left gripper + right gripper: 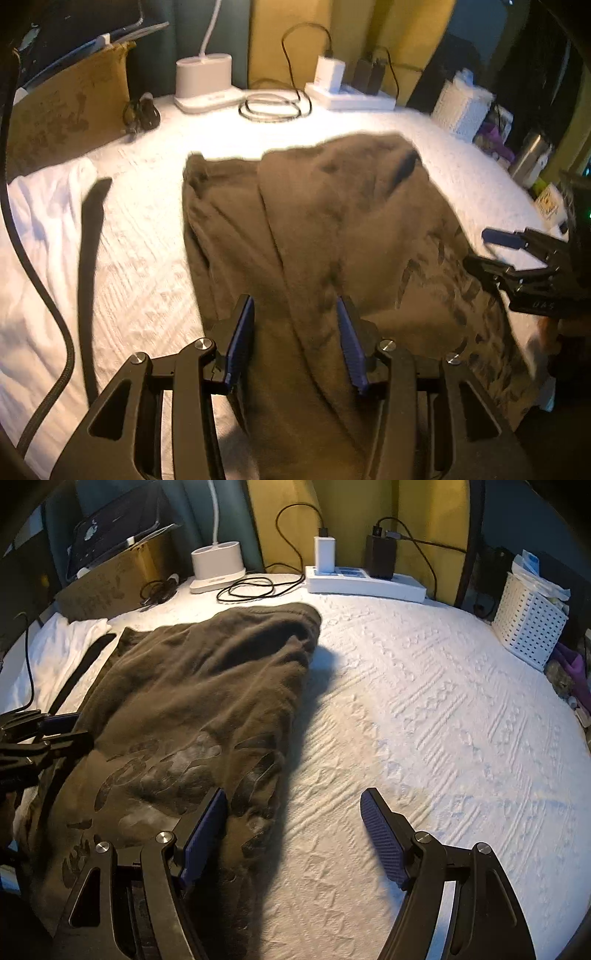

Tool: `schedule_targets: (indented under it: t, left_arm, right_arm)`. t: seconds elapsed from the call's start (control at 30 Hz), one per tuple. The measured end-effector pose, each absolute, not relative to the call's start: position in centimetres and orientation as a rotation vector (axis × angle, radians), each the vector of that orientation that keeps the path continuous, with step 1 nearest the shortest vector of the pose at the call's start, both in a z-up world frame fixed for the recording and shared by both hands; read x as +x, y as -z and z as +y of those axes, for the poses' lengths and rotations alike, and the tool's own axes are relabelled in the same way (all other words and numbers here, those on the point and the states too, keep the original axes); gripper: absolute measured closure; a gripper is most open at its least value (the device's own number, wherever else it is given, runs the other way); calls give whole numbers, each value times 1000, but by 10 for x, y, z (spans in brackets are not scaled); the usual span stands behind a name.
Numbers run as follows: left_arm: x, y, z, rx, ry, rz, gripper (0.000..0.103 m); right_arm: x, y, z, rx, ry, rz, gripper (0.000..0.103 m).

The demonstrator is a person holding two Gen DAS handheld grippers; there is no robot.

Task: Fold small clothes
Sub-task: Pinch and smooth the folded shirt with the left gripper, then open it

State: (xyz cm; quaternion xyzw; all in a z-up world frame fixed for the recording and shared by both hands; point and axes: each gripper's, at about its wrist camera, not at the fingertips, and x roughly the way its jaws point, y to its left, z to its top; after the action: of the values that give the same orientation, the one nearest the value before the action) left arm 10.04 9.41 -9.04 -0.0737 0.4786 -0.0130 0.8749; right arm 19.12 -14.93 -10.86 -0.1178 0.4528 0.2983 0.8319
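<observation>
Directly beneath both parted hand-held grippers (left [295,314], right [295,805]), nothing clamped: rumpled olive shirt [332,221].

Strong fisheye bending at all edges; corners vignetted to black. Warm light from the far side, overexposed on the white bedspread [155,236] near the lamp base [204,82]. Dim, murky foreground. Hard shadow right of the brown garment [207,686]. Motion blur across the left wrist view; right wrist view sharper.
</observation>
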Motion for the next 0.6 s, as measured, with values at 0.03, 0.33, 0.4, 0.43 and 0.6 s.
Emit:
schedule_targets:
  t: [0.03,0.33,0.4,0.43,0.6]
  left_arm:
    - [104,85,97,-156,31,979,56]
    - [164,87,113,-185,56,941,56]
    - [179,93,118,-214,48,944,56]
    - [187,98,123,-244,42,946,56]
    - [201,103,131,-310,87,929,78]
  right_arm:
    - [194,105,-150,-244,-638,956,27]
    - [240,87,-134,-209,-687,881,27]
    - [252,86,-128,-190,-716,874,27]
    - [258,86,-123,-180,-735,869,34]
    - [291,98,-106,-159,-744,901,68]
